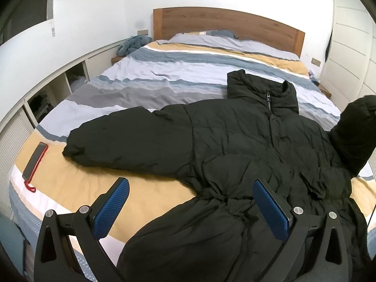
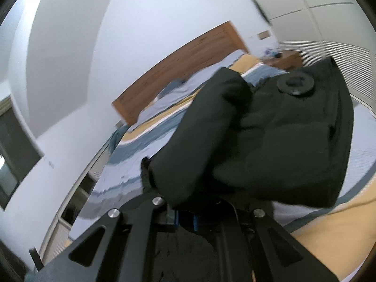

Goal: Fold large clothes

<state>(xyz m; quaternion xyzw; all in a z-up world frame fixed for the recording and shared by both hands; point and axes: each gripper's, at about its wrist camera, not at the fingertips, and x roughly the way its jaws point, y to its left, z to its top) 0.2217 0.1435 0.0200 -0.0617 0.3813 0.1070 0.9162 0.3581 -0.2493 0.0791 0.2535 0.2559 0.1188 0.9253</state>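
Left wrist view. Black puffer jacket [image 1: 235, 155] is seen spread front-up on the striped bed [image 1: 164, 75], zip closed and collar toward the headboard [image 1: 223, 23]. The left claw [image 1: 190, 202] is held wide, nothing between its blue pads [image 1: 112, 206]; the hem region of the jacket lies beneath and just beyond its right finger. One sleeve [image 1: 112, 141] is laid out flat ahead and to the left of the claw. A phone in a red case [image 1: 35, 159] rests on the bed further left, well apart from the sleeve. The other sleeve [image 1: 352, 131] is seen raised off the bed at the far right.

Right wrist view. The right claw [image 2: 185, 218] is shut on the raised sleeve [image 2: 246, 136], the cuff end being bunched directly over the closed fingers so that the pads are mostly hidden. The picture is blurred. A round black fitting [image 2: 295, 84] shows beyond the fabric; its nature cannot be told.

Risks, as judged. The padded fabric is slippery and thick; a pinch on the outer shell alone could be lost mid-swing. With nothing pinning the body, the whole jacket could be dragged sideways and the fold skewed. The springy filling may also make the folded sleeve reopen once released.
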